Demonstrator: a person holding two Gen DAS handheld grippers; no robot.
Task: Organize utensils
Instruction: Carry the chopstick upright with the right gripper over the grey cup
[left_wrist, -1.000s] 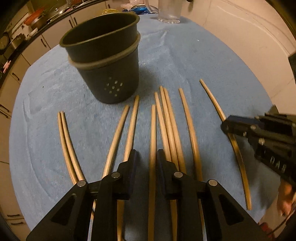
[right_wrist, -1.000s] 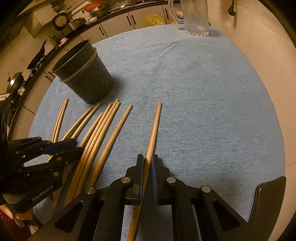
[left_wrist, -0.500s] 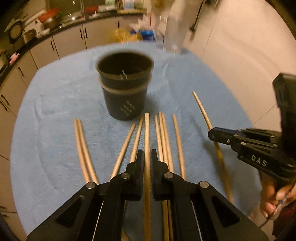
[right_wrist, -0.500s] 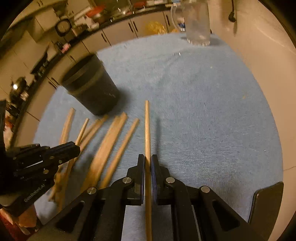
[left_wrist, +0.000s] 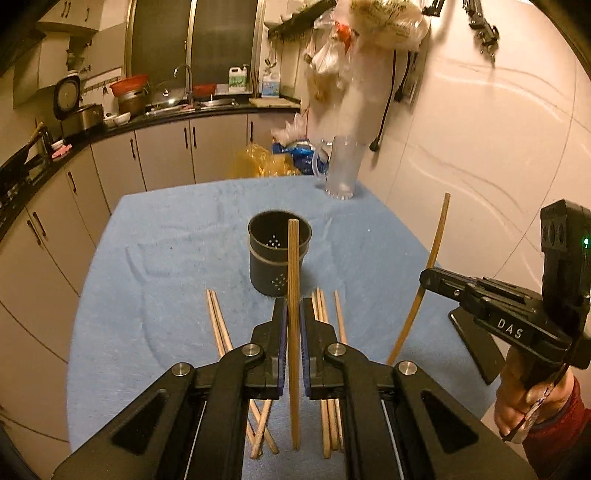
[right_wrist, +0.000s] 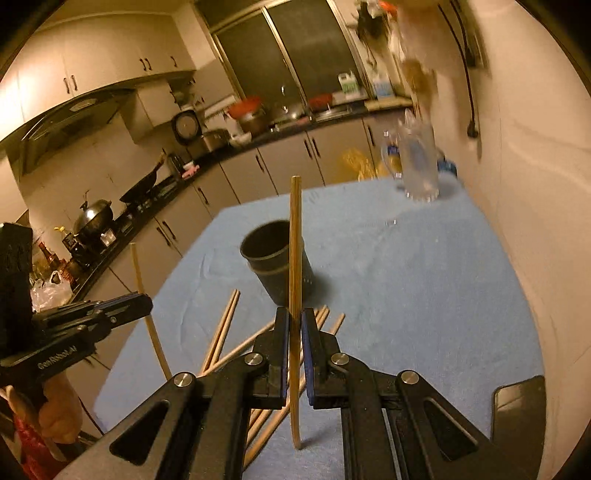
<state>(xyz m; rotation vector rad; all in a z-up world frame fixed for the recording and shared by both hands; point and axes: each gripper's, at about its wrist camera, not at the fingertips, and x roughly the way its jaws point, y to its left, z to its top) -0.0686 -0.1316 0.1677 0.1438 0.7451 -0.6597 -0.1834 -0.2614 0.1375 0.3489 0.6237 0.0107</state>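
Early stage. One chopstick (left_wrist: 293, 295) is clamped in the L gripper (left_wrist: 293, 314), another (right_wrist: 295, 258) in the R gripper (right_wrist: 294, 325); both are held above the cloth (left_wrist: 166, 258). Holder (left_wrist: 279, 254) appears empty; approx. seven sticks (left_wrist: 218, 325) are left lying nr. its base.

On the table cloth (left_wrist: 166, 258), the utensil holder (left_wrist: 279, 258) stands ahead of the left gripper's fingertips (left_wrist: 293, 317). Loose chopsticks (left_wrist: 216, 325) lie between holder and fingers, on both sides. A glass pitcher (left_wrist: 343, 168) stands farther ahead to the right. The phone (right_wrist: 517, 421) lies right of the right gripper's fingers.
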